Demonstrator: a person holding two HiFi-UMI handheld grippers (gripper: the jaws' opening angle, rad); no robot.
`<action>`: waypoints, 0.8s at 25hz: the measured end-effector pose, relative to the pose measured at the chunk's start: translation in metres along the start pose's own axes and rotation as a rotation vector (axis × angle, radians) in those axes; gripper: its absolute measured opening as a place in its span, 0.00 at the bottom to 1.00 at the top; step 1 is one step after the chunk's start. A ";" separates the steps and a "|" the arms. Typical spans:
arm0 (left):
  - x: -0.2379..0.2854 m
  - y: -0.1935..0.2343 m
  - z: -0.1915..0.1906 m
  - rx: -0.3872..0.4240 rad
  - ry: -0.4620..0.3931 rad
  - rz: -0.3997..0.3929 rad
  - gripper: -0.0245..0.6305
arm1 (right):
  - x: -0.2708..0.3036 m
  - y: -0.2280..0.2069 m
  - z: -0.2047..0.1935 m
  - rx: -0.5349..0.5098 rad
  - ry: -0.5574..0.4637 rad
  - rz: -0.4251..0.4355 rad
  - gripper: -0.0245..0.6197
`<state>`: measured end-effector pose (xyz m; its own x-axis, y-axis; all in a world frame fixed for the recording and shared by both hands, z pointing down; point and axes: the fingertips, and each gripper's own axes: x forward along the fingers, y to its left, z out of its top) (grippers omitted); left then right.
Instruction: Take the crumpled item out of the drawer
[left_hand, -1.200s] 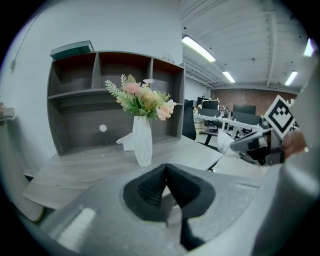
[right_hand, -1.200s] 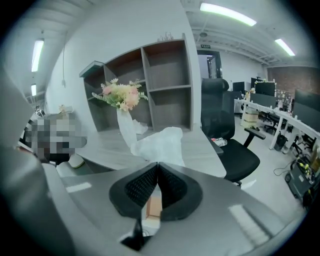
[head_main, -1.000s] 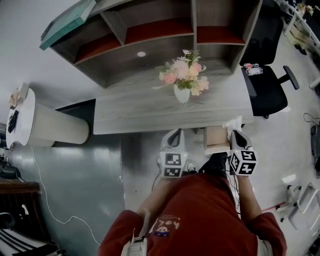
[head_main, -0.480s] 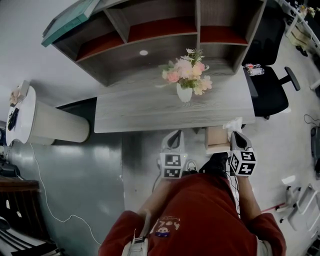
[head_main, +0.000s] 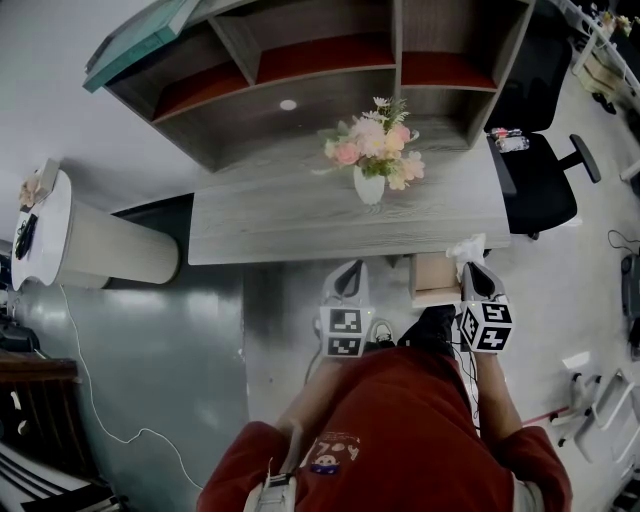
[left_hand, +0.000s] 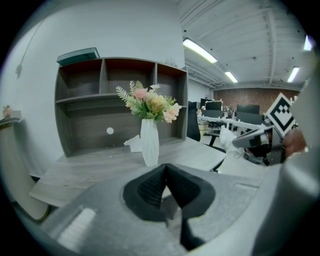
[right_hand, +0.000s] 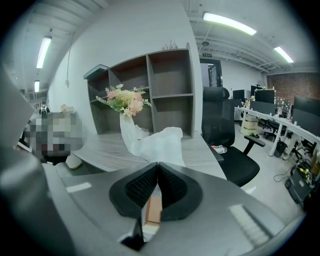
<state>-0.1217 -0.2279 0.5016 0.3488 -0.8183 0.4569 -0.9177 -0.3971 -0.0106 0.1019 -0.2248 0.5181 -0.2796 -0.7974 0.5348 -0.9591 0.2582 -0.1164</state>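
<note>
The crumpled white item (head_main: 465, 246) sticks out of my right gripper (head_main: 472, 266), which is shut on it just above the desk's front right edge. In the right gripper view the crumpled item (right_hand: 161, 144) bulges up past the closed tips of the right gripper (right_hand: 158, 166). The open wooden drawer (head_main: 432, 280) lies below and just left of that gripper, and the drawer (right_hand: 152, 212) shows under the jaws. My left gripper (head_main: 348, 270) is shut and empty, in front of the desk's middle; its pads meet in its own view of the left gripper (left_hand: 166, 168).
A white vase of flowers (head_main: 369, 186) stands on the grey desk (head_main: 290, 220), with a shelf unit (head_main: 300, 70) behind. A black office chair (head_main: 535, 170) stands to the right. A white round stand (head_main: 70, 245) sits at the left.
</note>
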 end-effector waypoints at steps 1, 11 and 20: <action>0.000 -0.001 0.000 0.000 0.001 -0.001 0.03 | 0.000 0.000 0.000 0.000 0.000 0.000 0.04; 0.001 -0.003 -0.008 -0.005 0.016 -0.006 0.03 | 0.000 0.002 -0.002 -0.013 0.003 0.014 0.04; 0.000 -0.001 -0.011 -0.013 0.020 -0.001 0.03 | 0.003 0.008 -0.002 -0.026 0.014 0.028 0.05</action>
<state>-0.1232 -0.2230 0.5109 0.3460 -0.8095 0.4744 -0.9199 -0.3922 0.0017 0.0936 -0.2246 0.5206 -0.3053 -0.7820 0.5433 -0.9494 0.2942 -0.1100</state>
